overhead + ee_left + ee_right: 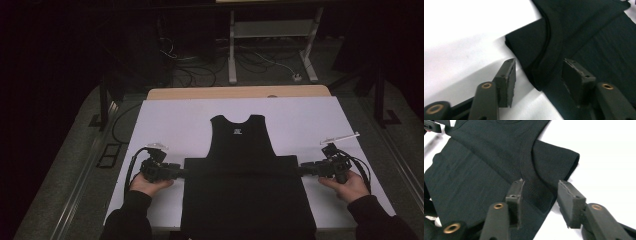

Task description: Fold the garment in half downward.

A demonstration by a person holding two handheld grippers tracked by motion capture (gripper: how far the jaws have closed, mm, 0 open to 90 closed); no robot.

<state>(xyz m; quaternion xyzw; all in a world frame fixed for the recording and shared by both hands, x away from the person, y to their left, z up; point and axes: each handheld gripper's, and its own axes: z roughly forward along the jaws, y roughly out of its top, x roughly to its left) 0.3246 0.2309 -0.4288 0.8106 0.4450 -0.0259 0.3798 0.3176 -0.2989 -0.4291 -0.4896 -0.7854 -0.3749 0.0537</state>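
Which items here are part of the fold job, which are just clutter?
In the job:
- black T-shirt, partly folded on the white sheet
- left gripper, jaws open at the shirt's left edge
- right gripper, jaws open at its right edge

Just lying about:
- white stick-like item by the sheet's right edge
- cables and desk frame on the floor beyond
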